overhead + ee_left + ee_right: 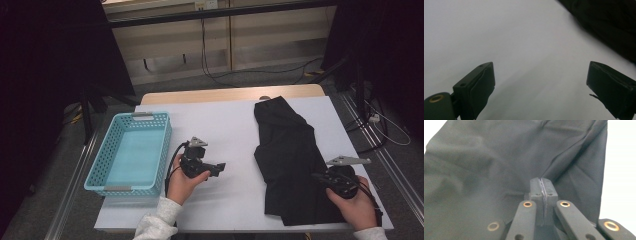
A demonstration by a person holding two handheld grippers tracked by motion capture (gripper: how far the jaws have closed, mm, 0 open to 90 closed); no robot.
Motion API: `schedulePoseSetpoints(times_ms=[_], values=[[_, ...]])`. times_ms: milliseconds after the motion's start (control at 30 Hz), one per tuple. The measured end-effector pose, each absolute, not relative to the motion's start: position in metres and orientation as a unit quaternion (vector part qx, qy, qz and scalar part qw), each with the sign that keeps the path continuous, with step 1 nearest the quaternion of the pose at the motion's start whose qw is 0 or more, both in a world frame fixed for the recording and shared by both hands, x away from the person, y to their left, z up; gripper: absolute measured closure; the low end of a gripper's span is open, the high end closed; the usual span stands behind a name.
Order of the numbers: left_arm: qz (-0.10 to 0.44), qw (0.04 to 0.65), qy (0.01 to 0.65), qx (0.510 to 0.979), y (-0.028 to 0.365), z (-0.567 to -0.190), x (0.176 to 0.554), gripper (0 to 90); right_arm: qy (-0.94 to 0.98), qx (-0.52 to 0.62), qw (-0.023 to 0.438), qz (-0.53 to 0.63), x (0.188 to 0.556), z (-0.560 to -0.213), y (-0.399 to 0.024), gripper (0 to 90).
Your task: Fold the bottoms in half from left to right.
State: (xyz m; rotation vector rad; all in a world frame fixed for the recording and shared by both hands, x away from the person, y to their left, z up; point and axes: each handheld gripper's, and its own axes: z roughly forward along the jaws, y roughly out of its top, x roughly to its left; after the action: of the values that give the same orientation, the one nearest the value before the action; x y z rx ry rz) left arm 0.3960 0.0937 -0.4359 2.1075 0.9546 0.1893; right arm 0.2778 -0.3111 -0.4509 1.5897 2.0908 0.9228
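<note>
Right tool [541, 185] pressed together over black cloth [499, 165] (any pinched fold hidden), left tool [540, 87] spread.

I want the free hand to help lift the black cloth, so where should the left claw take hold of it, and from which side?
Take the black cloth at its left edge near the middle, where it narrows into a slight fold. Come in low from the bare white table on its left. The left claw already points that way with jaws open, and the right claw is shut at the near right edge.
</note>
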Motion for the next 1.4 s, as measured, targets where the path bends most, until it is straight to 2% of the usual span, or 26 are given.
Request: schedulePoseSetpoints(times_ms=[367, 833, 900, 1033, 1167, 1400], values=[[0.072, 0.399, 0.38, 0.831, 0.094, -0.436, 0.396, 8.3, 0.729, 0.58, 0.186, 0.312, 0.27, -0.446, -0.344, 89.9], [0.074, 0.396, 0.378, 0.833, 0.096, -0.437, 0.396, 8.3, 0.735, 0.578, 0.201, 0.292, 0.276, -0.45, -0.35, 88.7], [0.073, 0.395, 0.378, 0.835, 0.096, -0.437, 0.396, 8.3, 0.734, 0.579, 0.2, 0.292, 0.277, -0.45, -0.349, 83.7], [0.075, 0.397, 0.382, 0.831, 0.097, -0.437, 0.396, 8.3, 0.73, 0.576, 0.225, 0.291, 0.279, -0.448, -0.345, 62.0], [0.075, 0.393, 0.382, 0.833, 0.098, -0.438, 0.396, 8.3, 0.74, 0.553, 0.242, 0.298, 0.285, -0.441, -0.332, 46.2], [0.078, 0.39, 0.382, 0.834, 0.104, -0.436, 0.393, 8.2, 0.746, 0.529, 0.243, 0.323, 0.311, -0.436, -0.303, 35.9]])
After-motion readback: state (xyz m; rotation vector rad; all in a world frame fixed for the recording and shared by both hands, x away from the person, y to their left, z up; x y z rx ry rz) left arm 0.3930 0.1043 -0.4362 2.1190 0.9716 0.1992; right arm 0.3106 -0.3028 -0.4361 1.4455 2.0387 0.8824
